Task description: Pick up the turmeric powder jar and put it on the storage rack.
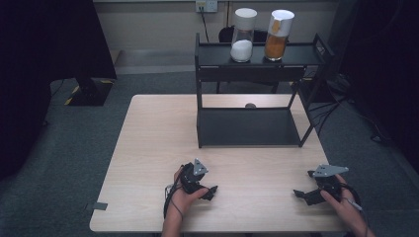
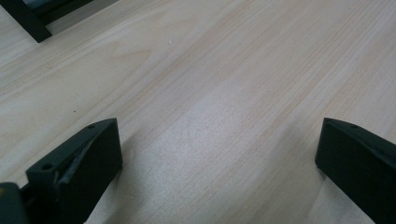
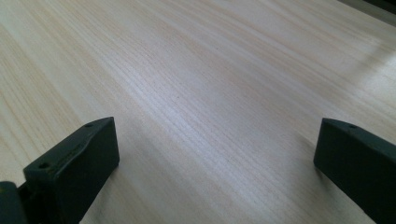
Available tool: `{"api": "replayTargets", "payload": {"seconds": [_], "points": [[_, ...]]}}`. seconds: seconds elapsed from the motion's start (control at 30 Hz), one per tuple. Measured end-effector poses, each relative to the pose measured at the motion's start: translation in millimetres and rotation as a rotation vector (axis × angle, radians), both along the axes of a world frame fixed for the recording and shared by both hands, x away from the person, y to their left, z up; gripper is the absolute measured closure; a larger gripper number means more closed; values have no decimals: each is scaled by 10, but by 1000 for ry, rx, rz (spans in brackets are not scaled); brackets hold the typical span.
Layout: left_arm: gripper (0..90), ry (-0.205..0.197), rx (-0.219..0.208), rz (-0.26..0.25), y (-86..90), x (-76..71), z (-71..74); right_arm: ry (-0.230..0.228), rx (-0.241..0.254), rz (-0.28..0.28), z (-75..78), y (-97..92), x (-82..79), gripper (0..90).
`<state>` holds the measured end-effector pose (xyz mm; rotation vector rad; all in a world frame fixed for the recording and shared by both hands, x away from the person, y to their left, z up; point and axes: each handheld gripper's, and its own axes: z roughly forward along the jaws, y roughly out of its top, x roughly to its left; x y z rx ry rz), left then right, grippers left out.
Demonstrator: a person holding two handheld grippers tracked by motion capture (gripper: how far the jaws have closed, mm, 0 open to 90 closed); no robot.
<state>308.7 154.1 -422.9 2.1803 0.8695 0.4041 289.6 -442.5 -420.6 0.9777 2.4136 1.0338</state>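
High view: the left gripper (image 1: pixel 210 191) and right gripper (image 1: pixel 302 195) rest near the bench's (image 1: pixel 153 148) front edge, jaws wide, holding nothing. Two jars (image 1: pixel 242 35) stand on the rack (image 1: pixel 249 126).

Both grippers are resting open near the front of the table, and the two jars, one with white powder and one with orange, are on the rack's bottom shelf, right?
Not quite. The high view shows the white-powder jar and the orange-powder jar on the top shelf of the rack; the bottom shelf is bare. The rest stands: the left gripper and right gripper sit open near the table's front.
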Motion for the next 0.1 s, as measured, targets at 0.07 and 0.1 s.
{"api": "replayTargets", "payload": {"seconds": [0.07, 0.1], "points": [[0, 0, 1, 0, -1, -1, 1, 0, 0, 0, 1, 1, 1, 0], [0, 0, 1, 0, -1, -1, 1, 1, 1, 0, 1, 1, 2, 0]]}}
